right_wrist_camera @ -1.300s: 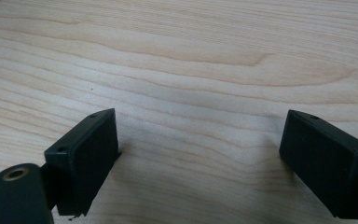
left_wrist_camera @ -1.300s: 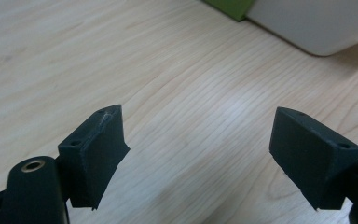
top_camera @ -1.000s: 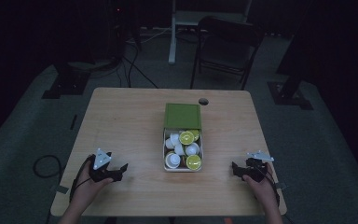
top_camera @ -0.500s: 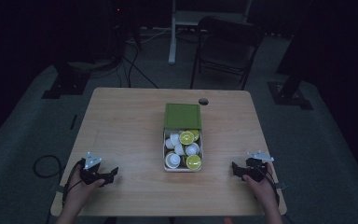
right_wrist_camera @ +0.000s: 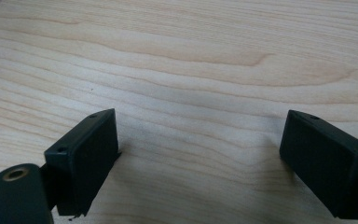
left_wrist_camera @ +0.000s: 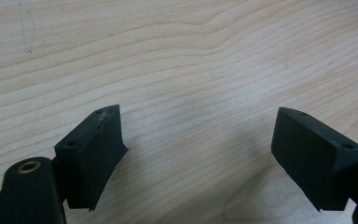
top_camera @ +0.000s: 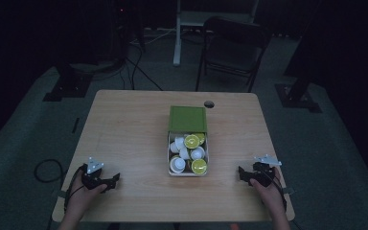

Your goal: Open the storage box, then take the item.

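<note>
At the middle of the wooden surface stands the box, a long shape whose axis runs away from the person: its green lid covers the far half, and the near half lies open with the coffee capsules heaped inside, some white, some showing yellow-green tops. The left tool rests low near the front left corner, its jaws spread wide with only bare wood grain between them in the left gripper view. The right tool sits near the front right edge, its jaws likewise spread and holding nothing, as the right gripper view shows. Both are well apart from the box, which lies forward and inward of each: to the right of the left tool, to the left of the right one. The right tool looks slightly nearer the open end, so a reach for the capsules would probably suit that hand better.
</note>
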Motion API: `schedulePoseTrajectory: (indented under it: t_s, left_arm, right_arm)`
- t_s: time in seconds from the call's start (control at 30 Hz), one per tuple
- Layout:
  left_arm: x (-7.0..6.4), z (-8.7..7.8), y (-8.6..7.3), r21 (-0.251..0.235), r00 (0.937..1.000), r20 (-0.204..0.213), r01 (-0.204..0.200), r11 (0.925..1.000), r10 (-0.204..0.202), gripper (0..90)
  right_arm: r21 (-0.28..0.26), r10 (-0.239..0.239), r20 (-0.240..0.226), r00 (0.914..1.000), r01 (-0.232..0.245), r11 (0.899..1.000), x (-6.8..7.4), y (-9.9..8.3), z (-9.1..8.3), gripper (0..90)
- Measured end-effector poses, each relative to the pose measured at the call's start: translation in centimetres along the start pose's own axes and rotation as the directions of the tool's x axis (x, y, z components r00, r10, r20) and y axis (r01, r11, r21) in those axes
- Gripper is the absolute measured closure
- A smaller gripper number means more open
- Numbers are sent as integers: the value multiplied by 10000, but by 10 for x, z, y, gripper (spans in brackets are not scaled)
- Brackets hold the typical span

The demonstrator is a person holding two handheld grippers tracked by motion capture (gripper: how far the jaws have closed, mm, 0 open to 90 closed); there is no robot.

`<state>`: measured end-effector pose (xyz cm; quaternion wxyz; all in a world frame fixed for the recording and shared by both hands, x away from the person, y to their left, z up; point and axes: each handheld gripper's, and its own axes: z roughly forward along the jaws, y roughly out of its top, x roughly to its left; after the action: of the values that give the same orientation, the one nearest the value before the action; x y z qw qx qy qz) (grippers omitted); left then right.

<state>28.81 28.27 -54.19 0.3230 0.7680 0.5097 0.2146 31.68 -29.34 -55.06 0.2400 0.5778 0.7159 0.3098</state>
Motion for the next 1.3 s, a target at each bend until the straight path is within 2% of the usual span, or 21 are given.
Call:
schedulePoseTrajectory:
  t_s: [0.2,0.4,0.5,0.73,0.97,1.3]
  left_arm:
    - [0,3,-1,108,9999,-45,-131,9999,132,153]
    - [-1,5,0,124,9999,-144,-39,9999,41,142]
    - [-2,7,1,213,9996,-278,77,9997,-71,98]
    - [-2,12,5,436,9998,-202,41,9990,-32,17]
    - [-2,13,6,459,9998,-212,38,9989,-28,1]
    - [-3,13,7,453,9997,-218,61,9990,-51,0]
  right_arm:
    - [9,-4,-3,10000,4,10000,0,0,0,110]
    - [15,13,20,10000,-13,10000,0,0,0,110]
    - [20,8,15,10000,-8,10000,0,0,0,110]
    - [23,18,21,10000,-18,10000,1,1,1,110]
    - [20,91,191,9998,-92,10000,3,1,0,111]
    - [-242,296,-63,9995,-297,9993,12,19,-14,113]
